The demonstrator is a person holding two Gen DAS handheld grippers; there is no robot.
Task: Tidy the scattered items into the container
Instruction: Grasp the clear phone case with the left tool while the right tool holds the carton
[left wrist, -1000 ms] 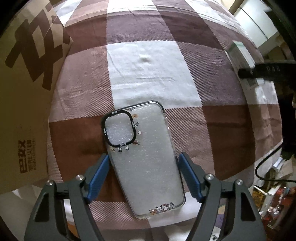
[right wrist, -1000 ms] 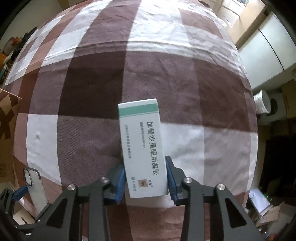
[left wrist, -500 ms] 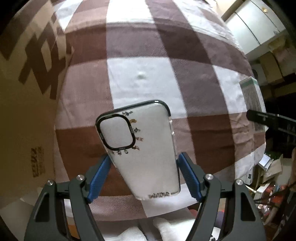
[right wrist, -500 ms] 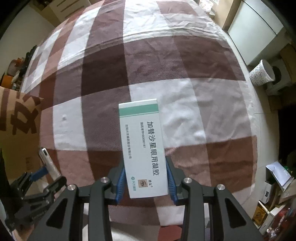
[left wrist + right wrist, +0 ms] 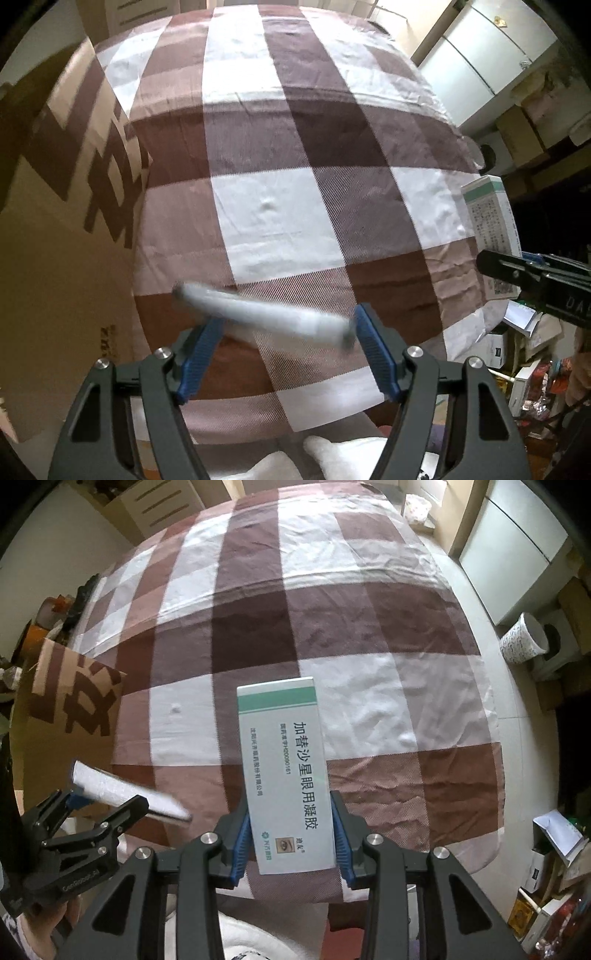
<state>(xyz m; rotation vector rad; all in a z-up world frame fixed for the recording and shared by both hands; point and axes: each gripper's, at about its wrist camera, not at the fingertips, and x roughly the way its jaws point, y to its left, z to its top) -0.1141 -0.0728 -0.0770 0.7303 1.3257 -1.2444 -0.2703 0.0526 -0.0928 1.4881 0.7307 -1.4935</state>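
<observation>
The left hand-held gripper (image 5: 284,347) has the phone case (image 5: 258,314) lying crosswise between its blue pads, blurred and tilted, above the checked bedsheet (image 5: 295,155). Its jaws are closing a little, yet the case seems caught only by its edges, and whether both pads press on it is hard to tell. A thin, slippery case held askew like this could twist free and drop back onto the bed, or miss the cardboard box (image 5: 55,221) at the left, if the hand swings quickly.

The right hand-held gripper (image 5: 291,830) is closed firmly on the lower end of the medicine box (image 5: 284,768), which stands out straight along the fingers. That grip looks sound; the risk is that the long free end knocks the cardboard box's wall on the way in.

The right wrist view shows the printed front of the medicine box and the left hand-held gripper from the side, with the case slanting out of it. The left wrist view shows the cardboard box's printed wall close up.
</observation>
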